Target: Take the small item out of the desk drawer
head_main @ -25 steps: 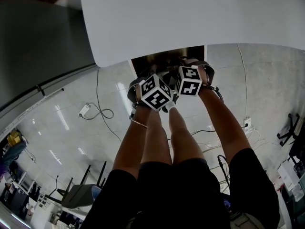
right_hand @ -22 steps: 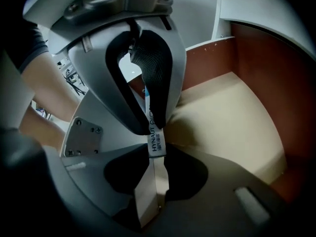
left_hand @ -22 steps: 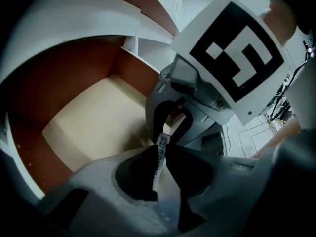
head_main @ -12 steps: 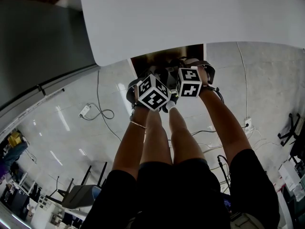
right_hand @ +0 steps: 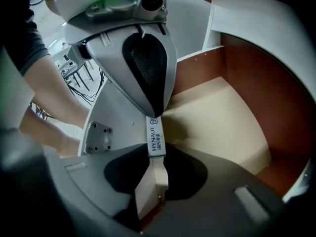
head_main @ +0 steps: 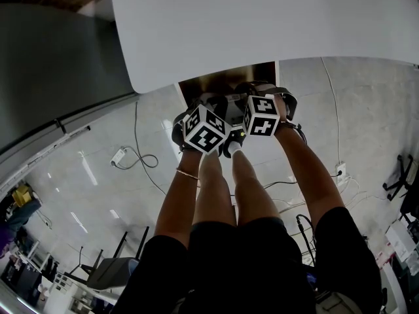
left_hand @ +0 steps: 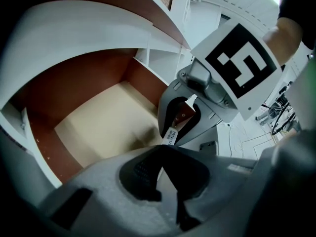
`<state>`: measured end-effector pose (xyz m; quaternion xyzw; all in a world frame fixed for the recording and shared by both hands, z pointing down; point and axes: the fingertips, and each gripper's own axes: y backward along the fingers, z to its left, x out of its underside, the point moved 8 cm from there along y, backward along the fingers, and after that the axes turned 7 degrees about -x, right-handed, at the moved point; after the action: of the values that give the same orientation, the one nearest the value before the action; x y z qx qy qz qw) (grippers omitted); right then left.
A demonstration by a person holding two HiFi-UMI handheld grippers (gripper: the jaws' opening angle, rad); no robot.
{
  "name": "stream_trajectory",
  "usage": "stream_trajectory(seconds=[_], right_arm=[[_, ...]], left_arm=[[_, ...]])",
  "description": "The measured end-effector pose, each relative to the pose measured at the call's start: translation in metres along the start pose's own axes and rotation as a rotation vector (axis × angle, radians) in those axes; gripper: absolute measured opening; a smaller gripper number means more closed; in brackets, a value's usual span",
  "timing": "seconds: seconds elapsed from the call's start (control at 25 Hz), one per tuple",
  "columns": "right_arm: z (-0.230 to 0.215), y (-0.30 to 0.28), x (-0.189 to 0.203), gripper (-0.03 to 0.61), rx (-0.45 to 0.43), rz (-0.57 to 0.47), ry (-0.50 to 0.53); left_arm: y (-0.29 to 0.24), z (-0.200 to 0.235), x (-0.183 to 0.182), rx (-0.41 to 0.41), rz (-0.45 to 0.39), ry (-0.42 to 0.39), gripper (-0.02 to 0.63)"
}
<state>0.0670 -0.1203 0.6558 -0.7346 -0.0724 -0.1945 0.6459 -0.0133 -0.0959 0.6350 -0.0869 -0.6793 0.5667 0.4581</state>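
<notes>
The small item is a cream and brown packet with a white printed strip. It hangs above the open drawer, whose floor is pale and whose walls are brown. My right gripper is shut on the packet's body, its jaws having closed a little further on it. My left gripper is shut on the strip's far end. In the left gripper view the strip runs from the right gripper into my left gripper. Both marker cubes, left and right, sit at the drawer's front.
The white desk top overhangs the drawer. The drawer floor shows nothing else on it. The person's legs stand below the grippers. Cables lie on the tiled floor, with a chair base at the lower left.
The left gripper's cube has shifted slightly left and rolled a little. The right gripper has stayed where it was.
</notes>
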Motion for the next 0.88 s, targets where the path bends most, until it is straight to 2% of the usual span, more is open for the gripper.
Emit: stream_trajectory(seconds=[0.88], right_arm=[[0.017, 0.051, 0.003, 0.100, 0.064, -0.029, -0.117]], left_arm=[[0.046, -0.002, -0.014, -0.022, -0.021, 0.025, -0.003]])
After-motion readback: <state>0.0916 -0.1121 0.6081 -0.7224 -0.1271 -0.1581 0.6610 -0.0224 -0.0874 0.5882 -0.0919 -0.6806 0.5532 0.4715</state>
